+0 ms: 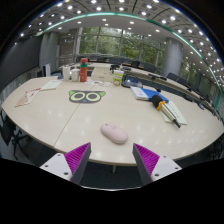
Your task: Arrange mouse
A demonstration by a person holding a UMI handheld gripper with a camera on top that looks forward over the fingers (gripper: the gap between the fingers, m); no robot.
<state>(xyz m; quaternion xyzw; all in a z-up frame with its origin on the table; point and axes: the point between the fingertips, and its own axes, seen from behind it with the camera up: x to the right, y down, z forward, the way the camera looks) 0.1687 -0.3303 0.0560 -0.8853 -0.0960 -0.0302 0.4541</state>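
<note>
A pale pink mouse point(114, 133) lies on the white round table point(60, 118), just ahead of my fingers and near the table's front edge. My gripper point(111, 156) is open and empty, its purple pads point(76, 155) spread wide on either side, a little short of the mouse. A mouse mat with an owl-eyes print point(87, 96) lies flat farther back on the table, beyond the mouse and to its left.
Papers point(30, 96) lie at the table's left. Bottles and boxes point(84, 71) stand at the far side. A book, pens and a blue-yellow item point(158, 100) lie at the right. Windows and desks fill the room behind.
</note>
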